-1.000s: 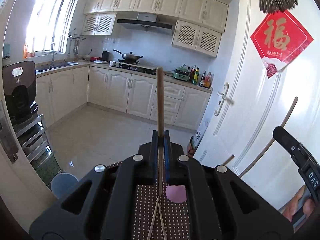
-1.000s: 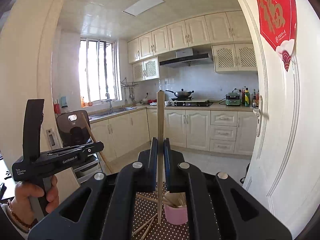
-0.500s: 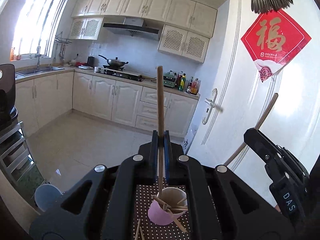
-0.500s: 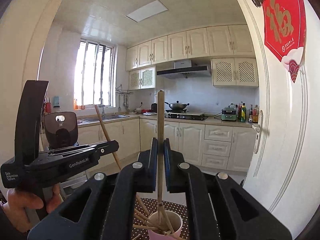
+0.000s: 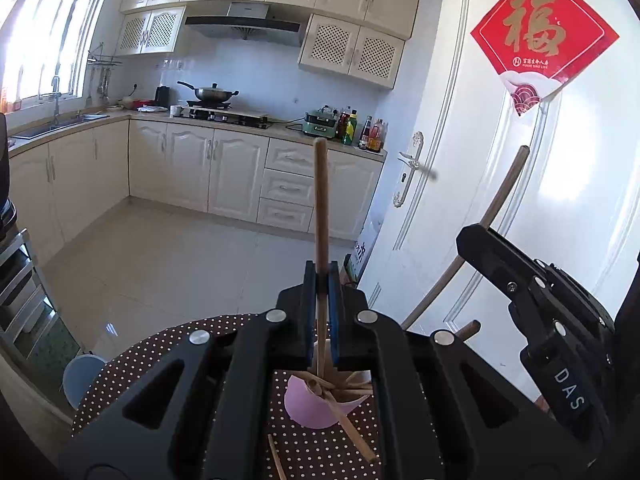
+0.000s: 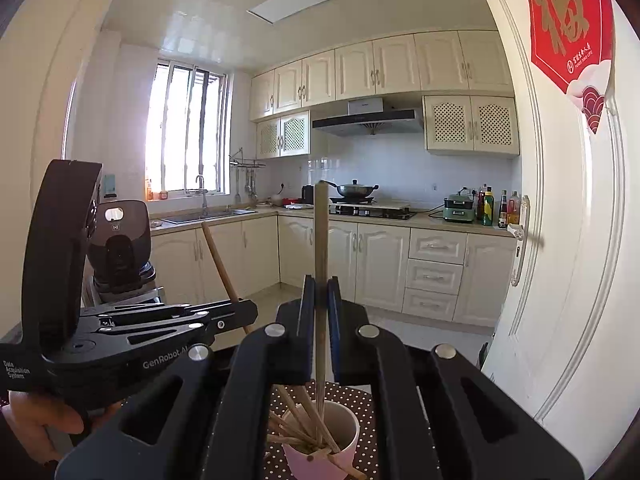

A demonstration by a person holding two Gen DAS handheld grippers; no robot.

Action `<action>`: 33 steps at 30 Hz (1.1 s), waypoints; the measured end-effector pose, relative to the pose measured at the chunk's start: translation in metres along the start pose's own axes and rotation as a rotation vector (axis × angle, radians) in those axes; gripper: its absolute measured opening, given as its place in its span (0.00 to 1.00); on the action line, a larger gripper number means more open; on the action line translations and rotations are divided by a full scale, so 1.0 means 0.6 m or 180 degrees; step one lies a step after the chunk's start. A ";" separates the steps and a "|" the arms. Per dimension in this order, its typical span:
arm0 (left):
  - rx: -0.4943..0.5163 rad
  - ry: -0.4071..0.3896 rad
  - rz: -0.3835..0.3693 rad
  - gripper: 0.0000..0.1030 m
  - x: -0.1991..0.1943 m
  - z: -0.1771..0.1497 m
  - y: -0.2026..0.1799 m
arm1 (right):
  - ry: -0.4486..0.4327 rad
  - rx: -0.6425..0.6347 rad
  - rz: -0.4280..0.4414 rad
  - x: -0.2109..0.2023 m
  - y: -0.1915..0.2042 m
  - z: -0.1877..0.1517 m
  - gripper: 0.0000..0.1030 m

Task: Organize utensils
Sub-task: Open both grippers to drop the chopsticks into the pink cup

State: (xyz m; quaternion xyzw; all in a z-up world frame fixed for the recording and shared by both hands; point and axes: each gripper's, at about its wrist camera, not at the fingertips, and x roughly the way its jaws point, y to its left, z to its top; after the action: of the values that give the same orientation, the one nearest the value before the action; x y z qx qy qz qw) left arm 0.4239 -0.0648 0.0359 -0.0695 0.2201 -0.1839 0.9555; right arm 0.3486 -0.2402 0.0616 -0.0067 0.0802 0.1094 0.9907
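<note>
A pink cup (image 5: pixel 316 408) (image 6: pixel 320 440) holding several wooden chopsticks stands on a brown dotted tablecloth (image 5: pixel 160 356). My left gripper (image 5: pixel 321 280) is shut on an upright wooden chopstick (image 5: pixel 320 200) whose lower tip hangs over the cup's mouth. My right gripper (image 6: pixel 321 288) is shut on another upright chopstick (image 6: pixel 320 232), its lower end reaching into the cup. Each gripper shows in the other's view: the right one (image 5: pixel 540 292) with its slanted chopstick (image 5: pixel 496 208), the left one (image 6: pixel 160 328) held by a hand (image 6: pixel 44 420).
A few loose chopsticks (image 5: pixel 276 456) lie on the cloth near the cup. A white door (image 5: pixel 520 200) with a red paper sign stands close on the right. Kitchen cabinets and a tiled floor (image 5: pixel 168 256) lie beyond the table; a black appliance (image 6: pixel 120 248) sits at left.
Both grippers have come down and toward the cup with their chopsticks. The cup now sits right under both pairs of fingers, and the right chopstick's tip has entered it.
</note>
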 end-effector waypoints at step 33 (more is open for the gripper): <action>0.0303 -0.0024 0.0464 0.71 -0.031 -0.028 -0.005 | 0.0539 0.0217 -0.0031 0.024 -0.008 -0.039 0.06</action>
State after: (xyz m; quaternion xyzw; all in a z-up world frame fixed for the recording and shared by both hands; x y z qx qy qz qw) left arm 0.4000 -0.0617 0.0287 -0.0086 0.2120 -0.1238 0.9694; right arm 0.3600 -0.2425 0.0364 0.0175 0.1673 0.1009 0.9806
